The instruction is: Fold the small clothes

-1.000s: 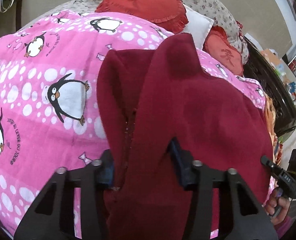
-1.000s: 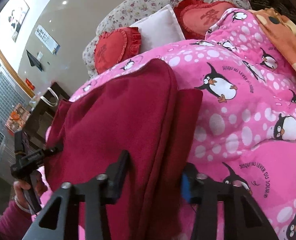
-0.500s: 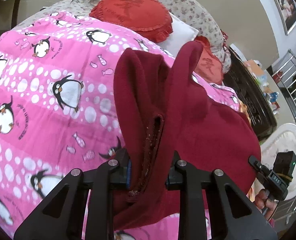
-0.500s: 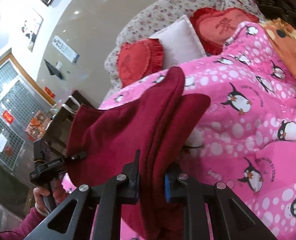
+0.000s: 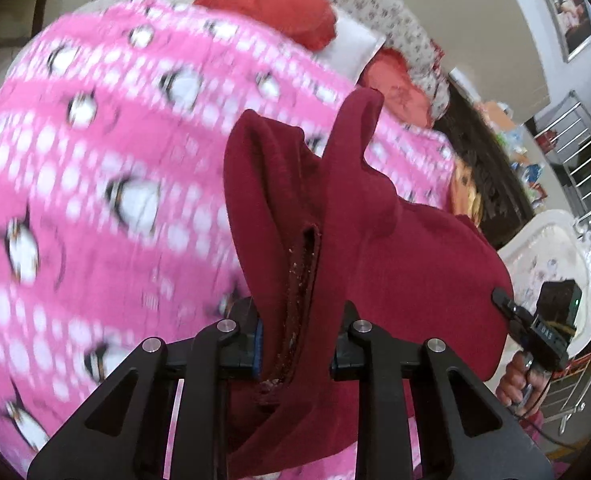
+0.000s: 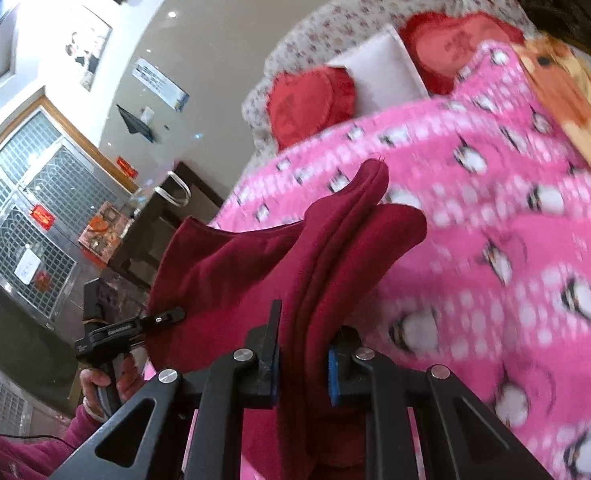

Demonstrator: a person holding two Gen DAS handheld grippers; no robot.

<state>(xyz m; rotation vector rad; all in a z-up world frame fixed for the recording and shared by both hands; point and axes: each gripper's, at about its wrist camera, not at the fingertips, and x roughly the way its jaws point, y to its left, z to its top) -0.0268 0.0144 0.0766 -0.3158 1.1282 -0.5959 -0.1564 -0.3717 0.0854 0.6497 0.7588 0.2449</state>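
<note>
Two wrist cameras, both looking down along their own fingers at the same bed.

My left wrist view sits right behind its left gripper point(image 5: 295, 344), facing across the pink blanket point(image 5: 95, 200) toward the red cushions point(image 5: 271, 4), very close to the red garment point(image 5: 375, 240); the right gripper point(image 5: 503, 304) shows at its right edge. My right wrist view sits behind that same gripper, tilted, facing the same cushions and blanket, with the left gripper at its left edge. Both views share the garment, blanket, cushions and each other's gripper.
</note>
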